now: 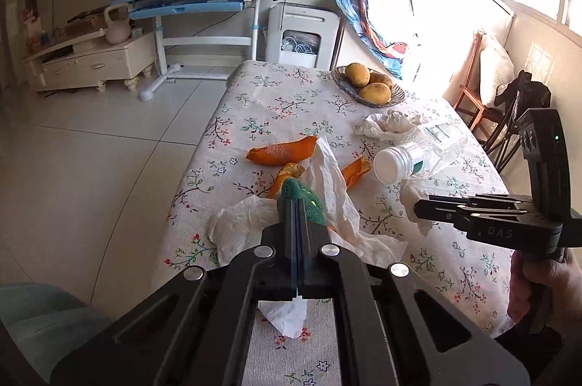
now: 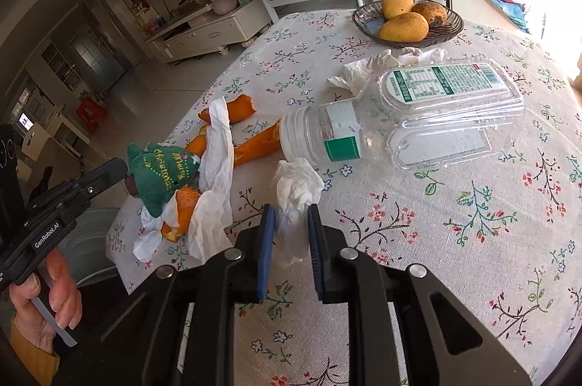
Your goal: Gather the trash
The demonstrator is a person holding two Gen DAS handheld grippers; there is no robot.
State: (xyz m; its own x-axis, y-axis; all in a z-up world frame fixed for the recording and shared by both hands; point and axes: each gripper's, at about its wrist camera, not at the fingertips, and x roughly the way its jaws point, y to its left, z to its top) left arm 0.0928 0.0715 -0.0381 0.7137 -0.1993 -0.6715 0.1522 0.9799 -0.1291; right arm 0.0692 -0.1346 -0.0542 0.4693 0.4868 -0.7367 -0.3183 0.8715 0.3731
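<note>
White crumpled tissue, soft and light, near desk front edge, pinched between right gripper fingers; left gripper fingers clenched on green felt ornament amid orange peel.

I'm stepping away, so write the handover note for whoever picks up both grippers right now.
Left gripper: shut on a white tissue, with a green felt Christmas tree ornament right at its tips; whether that is gripped too is unclear.
Right gripper: shut on a crumpled tissue wad.
On the table: orange peel pieces under and beside the left tissue, an empty plastic bottle lying on its side, and another crumpled tissue near the fruit basket.
Done: two tissues gripped.
Left: bin both, then collect the peels, bottle and far tissue. No bin clearly identified.
</note>
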